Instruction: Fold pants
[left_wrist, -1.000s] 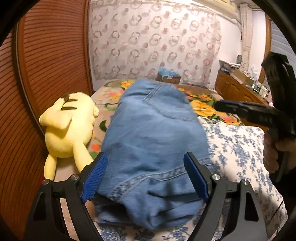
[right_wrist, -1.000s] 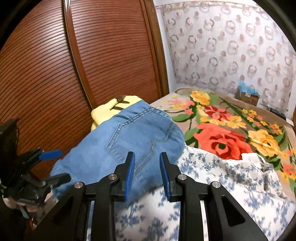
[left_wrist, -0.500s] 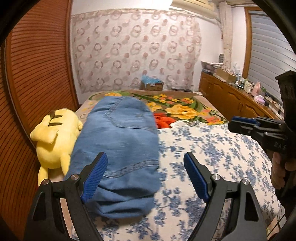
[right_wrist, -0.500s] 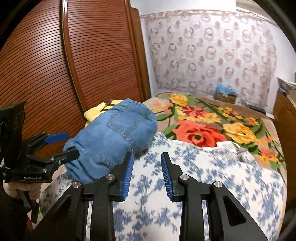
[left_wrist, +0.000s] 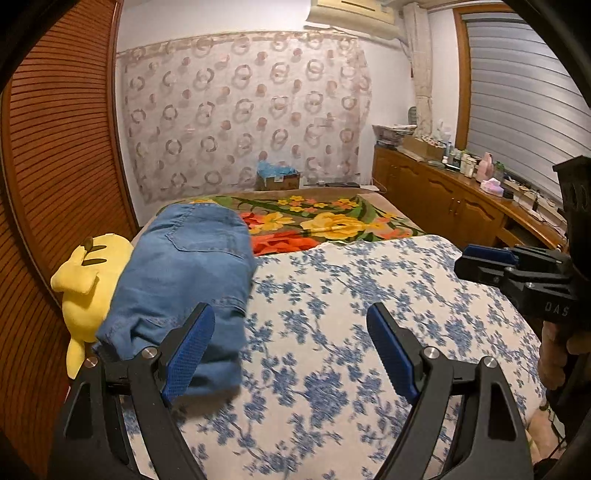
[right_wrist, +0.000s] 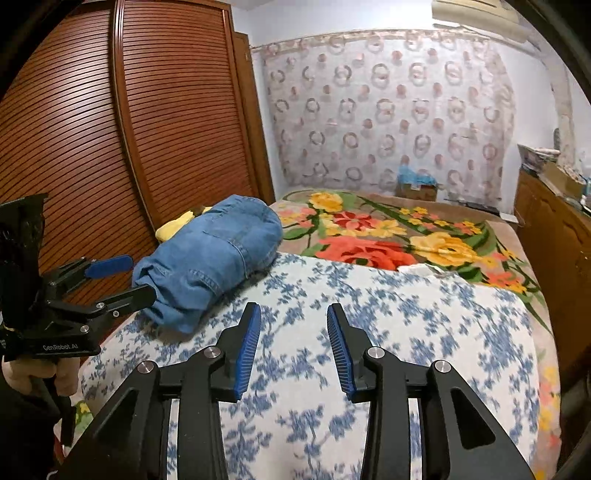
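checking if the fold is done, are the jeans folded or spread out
Folded: the jeans lie as a compact, layered bundle on the bed's left side, beside the yellow plush toy.

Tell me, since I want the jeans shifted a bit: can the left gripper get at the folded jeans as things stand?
Probably yes. The left gripper has its jaws wide and empty, and the folded jeans lie just ahead to its left on the blue floral sheet, nothing between. The yellow plush toy sits beyond them.

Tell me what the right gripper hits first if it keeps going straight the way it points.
Probably the blue-flowered sheet on the bed: the right gripper, open and empty, tilts down at bare sheet. The folded jeans lie off to its left, out of that line. Depth is hard to judge.
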